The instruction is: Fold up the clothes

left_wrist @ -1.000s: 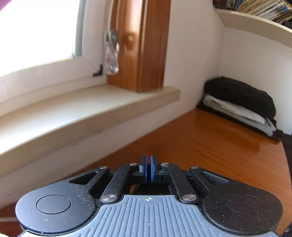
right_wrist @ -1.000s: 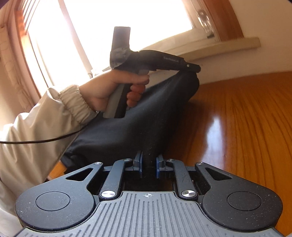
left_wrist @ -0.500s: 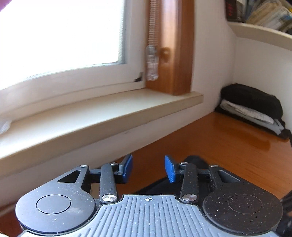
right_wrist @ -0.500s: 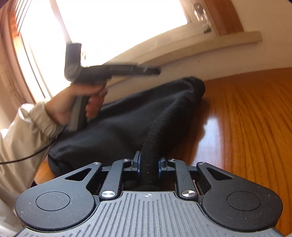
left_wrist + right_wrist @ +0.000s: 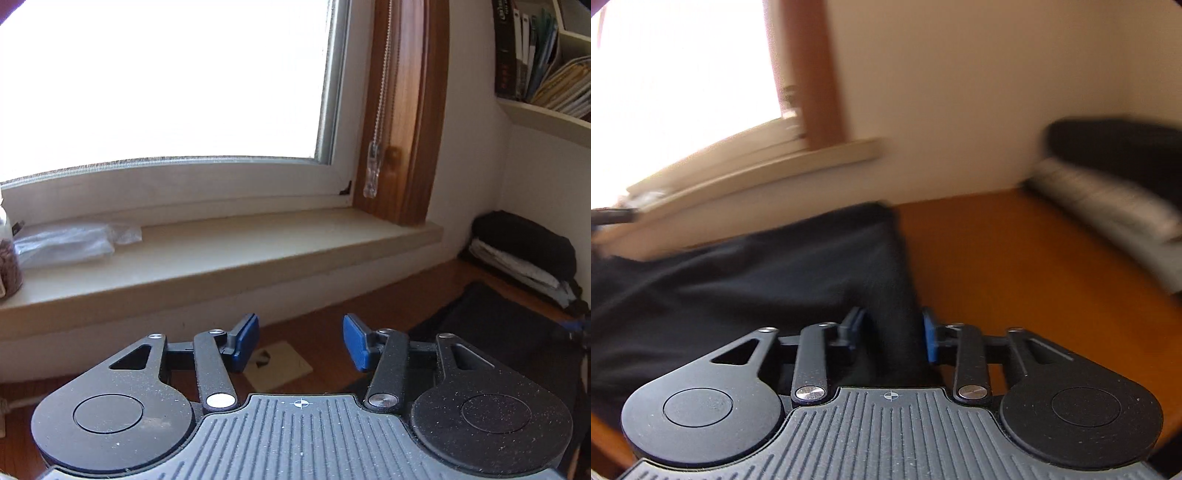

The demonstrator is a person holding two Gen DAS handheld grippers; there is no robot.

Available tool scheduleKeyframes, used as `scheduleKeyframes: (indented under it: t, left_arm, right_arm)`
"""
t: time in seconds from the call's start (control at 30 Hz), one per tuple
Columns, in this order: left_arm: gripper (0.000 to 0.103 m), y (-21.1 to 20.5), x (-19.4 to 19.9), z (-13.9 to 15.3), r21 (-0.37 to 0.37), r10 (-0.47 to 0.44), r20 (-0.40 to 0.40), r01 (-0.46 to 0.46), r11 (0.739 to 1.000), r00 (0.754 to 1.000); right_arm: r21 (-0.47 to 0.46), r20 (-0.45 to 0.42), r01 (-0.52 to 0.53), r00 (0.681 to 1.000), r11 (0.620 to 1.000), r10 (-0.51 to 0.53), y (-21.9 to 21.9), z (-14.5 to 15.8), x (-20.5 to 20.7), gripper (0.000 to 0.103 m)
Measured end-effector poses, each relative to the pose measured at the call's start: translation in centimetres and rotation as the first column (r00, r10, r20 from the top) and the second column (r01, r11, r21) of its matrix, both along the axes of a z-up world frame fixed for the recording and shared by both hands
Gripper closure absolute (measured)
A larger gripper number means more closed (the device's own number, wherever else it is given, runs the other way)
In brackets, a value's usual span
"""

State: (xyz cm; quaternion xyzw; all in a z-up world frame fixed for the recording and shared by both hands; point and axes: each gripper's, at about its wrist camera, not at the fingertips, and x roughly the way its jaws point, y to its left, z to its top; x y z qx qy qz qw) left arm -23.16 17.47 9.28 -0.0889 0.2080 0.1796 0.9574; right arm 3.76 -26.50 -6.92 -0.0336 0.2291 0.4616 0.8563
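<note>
My left tool point(image 5: 300, 341) has its blue pads point(image 5: 355, 341) spread wide with nothing between them; through the gap I see the wooden bench point(image 5: 314, 332) and a pale card point(image 5: 277, 365) lying on it at lower centre. The black garment point(image 5: 495, 332) lies on the bench at the lower right of the left wrist frame, to the right of this tool and not touching its pads. Behind it, in the right-hand corner, sits a stack of folded clothes point(image 5: 524, 254), black on top with lighter layers under it. The windowsill point(image 5: 258, 251) runs across the middle of the frame, with a clear plastic bag point(image 5: 70, 243) at its left end and a jar point(image 5: 9, 258) at the left edge. A blind chain point(image 5: 376, 147) hangs by the wooden window frame, and books point(image 5: 546, 74) fill a shelf at the upper right.

The right wrist view is blurred. My right tool point(image 5: 892, 334) has its pads partly apart, and a fold of the black garment point(image 5: 757, 273) runs up between them; the right pad point(image 5: 929, 339) sits against the cloth, but I cannot tell whether the tool is pinching it. The rest of the garment spreads over the bench point(image 5: 997, 266) across the left half of the frame. The folded stack point(image 5: 1115, 173) shows at the upper right.
</note>
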Motion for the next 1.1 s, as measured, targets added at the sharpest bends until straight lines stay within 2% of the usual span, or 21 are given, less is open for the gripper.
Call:
scheduleKeyframes:
  t: [0.07,0.13,0.17,0.27,0.33,0.4,0.5,0.53,0.67,0.7,0.77,0.83,0.97,1.0,1.1]
  left_arm:
    - [0.046,-0.4,-0.7,-0.4,-0.005,-0.012,-0.021,0.012,1.000,1.000]
    - [0.044,-0.7,-1.1,-0.8,-0.016,-0.023,-0.030,0.022,1.000,0.999]
    - [0.044,-0.9,-1.3,-1.1,-0.021,-0.028,-0.035,0.027,0.999,0.999]
    - [0.043,-1.4,-1.9,-1.8,-0.038,-0.045,-0.049,0.043,0.998,0.998]
    - [0.043,-1.7,-2.3,-2.2,-0.049,-0.056,-0.058,0.053,0.997,0.997]
    - [0.045,-1.9,-2.7,-2.6,-0.058,-0.064,-0.067,0.060,0.997,0.996]
    - [0.089,-1.1,-4.6,-2.9,-0.030,-0.004,-0.075,0.001,1.000,0.997]
    - [0.089,-0.8,-5.3,-2.9,-0.023,0.016,-0.076,-0.018,1.000,0.997]
    - [0.087,0.6,-8.0,-3.2,-0.077,0.083,-0.055,-0.087,0.993,0.995]
    - [0.087,0.7,-8.4,-3.3,-0.100,0.084,-0.044,-0.088,0.991,0.995]
    - [0.078,0.4,-9.0,-3.3,-0.125,0.057,-0.018,-0.059,0.990,0.998]
    - [0.072,-0.8,-9.2,-3.2,-0.103,0.042,-0.007,-0.043,0.994,0.999]
    - [0.069,-3.1,-8.7,-3.2,-0.097,0.014,-0.003,-0.014,0.995,1.000]
    - [0.062,-3.6,-8.5,-3.3,-0.093,0.006,-0.006,-0.006,0.996,1.000]
    - [0.042,-5.3,-7.5,-3.7,-0.011,0.031,-0.016,-0.031,0.999,0.999]
  right_arm:
    - [-0.003,0.050,0.049,0.998,0.999,-0.048,-0.5,0.5,0.3,0.063]
    - [0.010,0.074,0.045,0.996,0.999,-0.046,0.0,0.8,-0.3,0.060]
    - [0.010,0.085,0.036,0.996,0.999,-0.036,0.3,0.9,-0.7,0.054]
    - [-0.016,0.095,-0.044,0.994,0.999,0.046,1.9,0.3,-2.1,0.053]
    - [-0.056,0.110,-0.091,0.989,0.994,0.097,3.7,-0.5,-3.0,0.051]
    - [-0.104,0.129,-0.103,0.985,0.989,0.116,5.1,-1.3,-3.6,0.044]
    - [-0.142,0.146,-0.100,0.982,0.985,0.121,6.5,-2.3,-3.8,0.042]
    - [-0.142,0.143,-0.099,0.982,0.985,0.119,6.6,-2.3,-3.9,0.042]
    - [-0.141,0.119,-0.111,0.985,0.984,0.128,6.6,-2.4,-3.3,0.041]
    - [-0.138,0.115,-0.113,0.985,0.984,0.129,6.6,-2.4,-3.3,0.041]
    - [-0.139,0.120,-0.112,0.984,0.984,0.129,6.6,-2.5,-3.6,0.041]
    - [-0.143,0.134,-0.107,0.983,0.984,0.127,6.5,-2.5,-4.0,0.041]
    - [-0.141,0.144,-0.103,0.982,0.985,0.124,6.4,-2.6,-4.3,0.041]
    - [-0.140,0.144,-0.103,0.982,0.985,0.123,6.4,-2.6,-4.3,0.041]
    - [-0.138,0.147,-0.100,0.982,0.985,0.121,6.4,-2.6,-4.3,0.041]
